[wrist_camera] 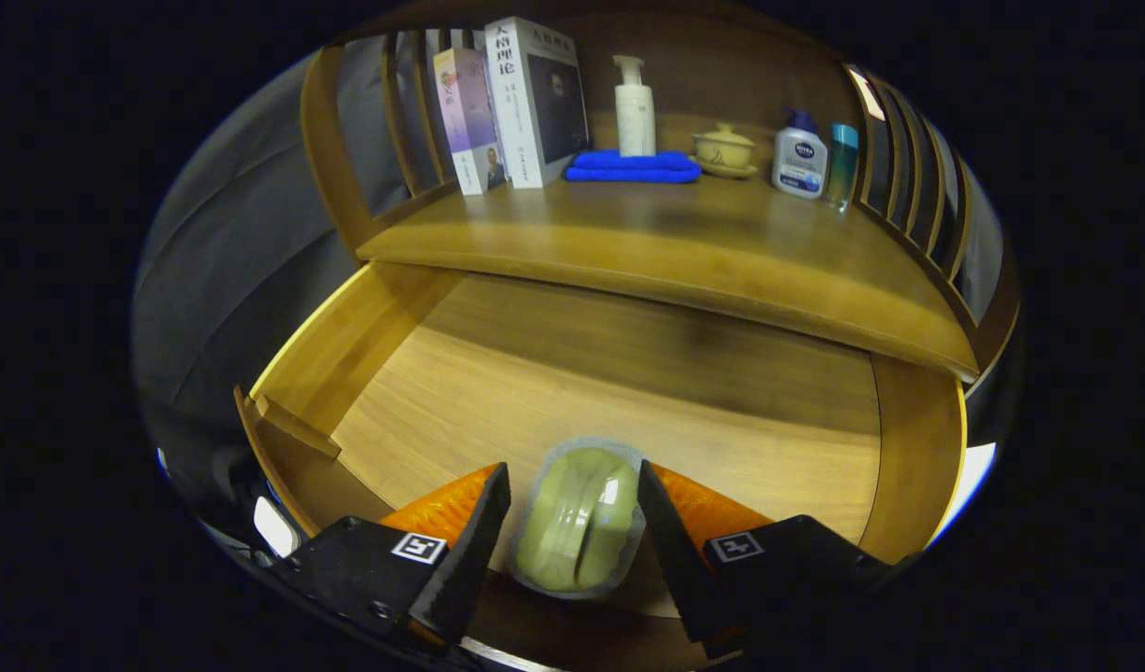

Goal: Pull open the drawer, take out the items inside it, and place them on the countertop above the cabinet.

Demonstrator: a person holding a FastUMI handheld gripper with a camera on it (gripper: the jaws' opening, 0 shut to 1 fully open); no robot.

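Open wooden drawer (497, 373); hand-held gripper (574, 518) pinching green wrapped item (577, 523), its near end hidden.

Drawer (367, 373) front behind gripper (574, 509) jaws.

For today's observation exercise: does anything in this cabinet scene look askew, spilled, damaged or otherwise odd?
Nothing stands out. The drawer is pulled open, and the gripper has a green wrapped item between its fingers. On the countertop, the books stand upright and the bottles look tidy.
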